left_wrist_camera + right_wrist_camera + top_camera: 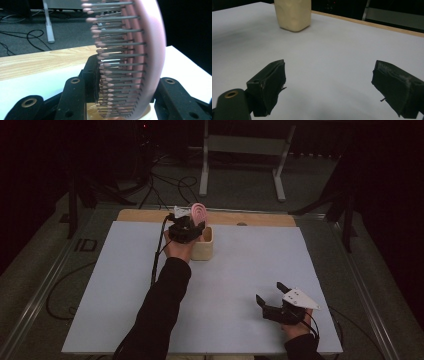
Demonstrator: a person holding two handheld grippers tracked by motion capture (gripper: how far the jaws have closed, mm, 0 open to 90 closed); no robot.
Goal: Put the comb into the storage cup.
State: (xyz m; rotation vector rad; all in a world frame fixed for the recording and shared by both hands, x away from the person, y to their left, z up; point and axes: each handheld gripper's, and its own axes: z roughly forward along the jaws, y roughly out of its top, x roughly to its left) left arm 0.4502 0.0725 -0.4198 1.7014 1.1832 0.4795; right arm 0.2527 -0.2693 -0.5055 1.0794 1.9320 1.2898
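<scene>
A pink hairbrush (pixel 198 212) with grey, pink-tipped bristles stands upright over a cream, box-shaped holder (pixel 204 247) near the table's far edge. My left gripper (pixel 187 227) is shut on it. In the left gripper view the brush head (pixel 140 57) sits between the two black jaws, bristles facing left, and its lower end reaches down into the holder's rim (pixel 147 112). At the near right of the table my right gripper (pixel 270 291) stands open with nothing in it. The right gripper view shows its wide gap (pixel 328 82) over bare table, with the holder (pixel 292 13) far ahead.
A white sheet (pixel 240 270) covers the table, and a wooden strip (pixel 145 215) shows along its far edge. Beyond the table are a metal stand (pixel 245 145) and cables (pixel 165 182) on the dark floor.
</scene>
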